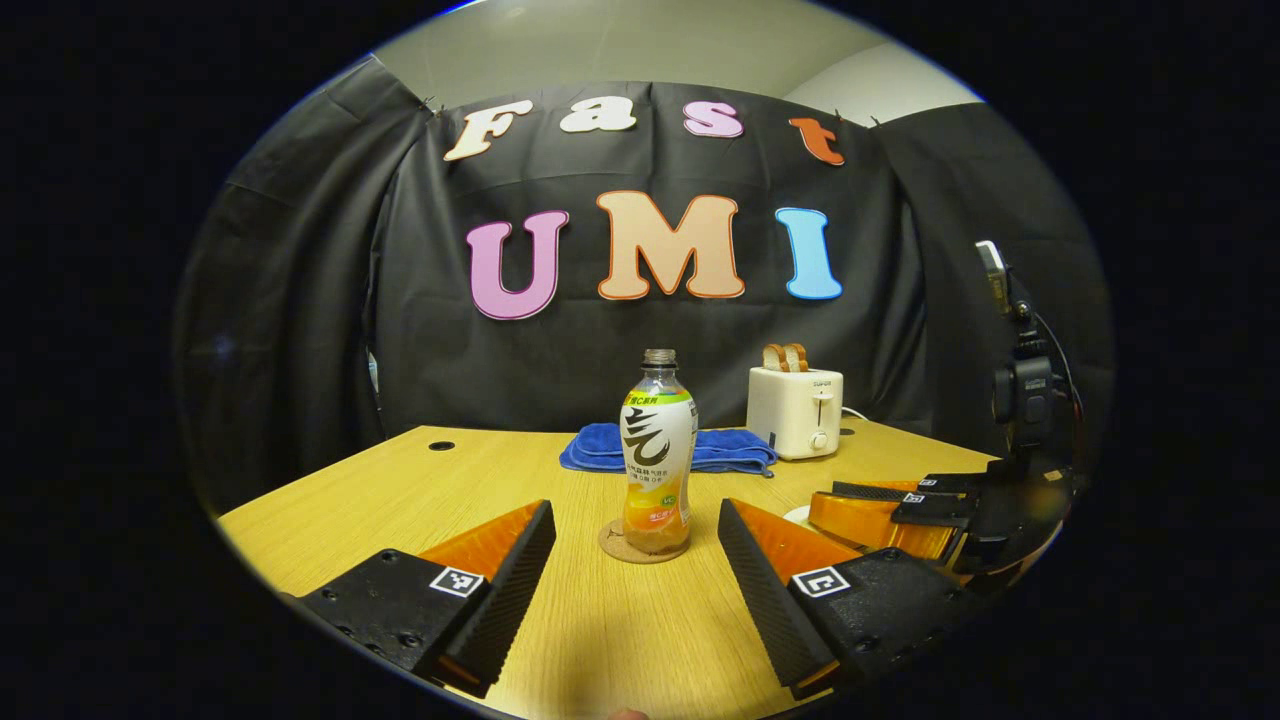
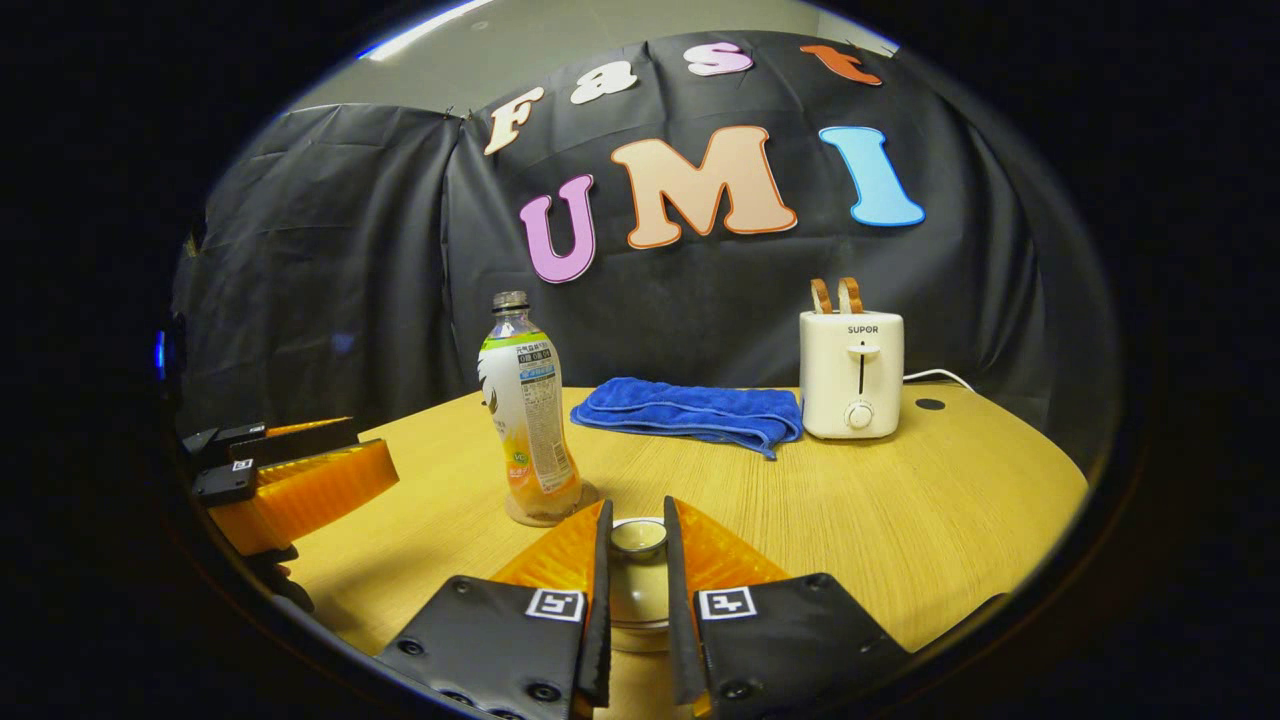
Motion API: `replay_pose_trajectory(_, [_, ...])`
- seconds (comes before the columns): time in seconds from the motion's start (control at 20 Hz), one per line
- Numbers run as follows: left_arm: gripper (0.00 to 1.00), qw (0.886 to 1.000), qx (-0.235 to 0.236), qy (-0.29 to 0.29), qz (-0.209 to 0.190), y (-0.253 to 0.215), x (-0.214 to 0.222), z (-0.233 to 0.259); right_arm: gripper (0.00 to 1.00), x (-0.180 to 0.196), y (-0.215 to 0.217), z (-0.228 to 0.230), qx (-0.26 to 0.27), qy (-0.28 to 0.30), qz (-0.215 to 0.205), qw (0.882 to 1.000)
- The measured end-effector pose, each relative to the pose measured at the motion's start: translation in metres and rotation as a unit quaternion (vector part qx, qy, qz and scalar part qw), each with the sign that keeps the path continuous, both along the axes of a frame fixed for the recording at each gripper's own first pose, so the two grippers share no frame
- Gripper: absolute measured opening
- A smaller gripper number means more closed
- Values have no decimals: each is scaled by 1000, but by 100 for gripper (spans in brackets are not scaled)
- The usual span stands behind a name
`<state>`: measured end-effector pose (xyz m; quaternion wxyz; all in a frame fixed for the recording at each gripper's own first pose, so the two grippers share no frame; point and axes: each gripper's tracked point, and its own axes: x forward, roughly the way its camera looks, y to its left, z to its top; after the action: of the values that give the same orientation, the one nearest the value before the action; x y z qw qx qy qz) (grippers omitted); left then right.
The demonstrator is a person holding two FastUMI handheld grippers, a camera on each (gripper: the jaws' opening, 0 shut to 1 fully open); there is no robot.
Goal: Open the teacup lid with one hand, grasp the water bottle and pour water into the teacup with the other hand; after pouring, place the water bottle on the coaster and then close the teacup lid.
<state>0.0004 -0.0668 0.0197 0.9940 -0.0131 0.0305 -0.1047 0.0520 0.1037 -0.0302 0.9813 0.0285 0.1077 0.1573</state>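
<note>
On a pale wood-grain worktop [image 1: 380,500], the left hand-held gripper [image 1: 636,545] has its ridged, wedge-shaped fingers spread wide, apart from a slim plastic water bottle [image 1: 658,450]. The bottle stands upright and capless on a round cork coaster [image 1: 615,545]. In the right gripper view, the right hand-held gripper [image 2: 637,540] is nearly closed, both fingers against the round knob of the glazed ceramic teacup lid [image 2: 638,537]. Behind lie a folded blue towel [image 2: 690,410] and a boxy cream toaster [image 2: 852,375].
</note>
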Motion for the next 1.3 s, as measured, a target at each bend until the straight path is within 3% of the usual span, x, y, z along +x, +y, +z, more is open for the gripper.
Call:
replay_pose_trajectory(0.3, [95, 1000, -2, 0, 1, 3, -2, -1, 29, -3, -1, -4, -2, 6, -4, 1000])
replay_pose_trajectory(0.5, [94, 1000, -2, -2, 1, 2, -5, 0, 39, -7, 1, -3, 1, 5, 0, 1000])
replay_pose_trajectory(0.55, [95, 1000, -2, -3, 1, 2, -5, 1, 50, -7, 1, 1, 1, 0, -2, 1000])
replay_pose_trajectory(0.6, [95, 1000, -1, -3, 2, 3, -5, 1, 51, -9, -1, 5, 0, -7, -3, 1000])
replay_pose_trajectory(0.75, [95, 1000, -1, -6, 2, 2, -7, 3, 100, -19, -5, 16, -6, -23, -7, 1000])
replay_pose_trajectory(1.3, [95, 1000, 10, -21, -11, 1, -34, 4, 100, -67, -59, 39, 12, -62, -97, 993])
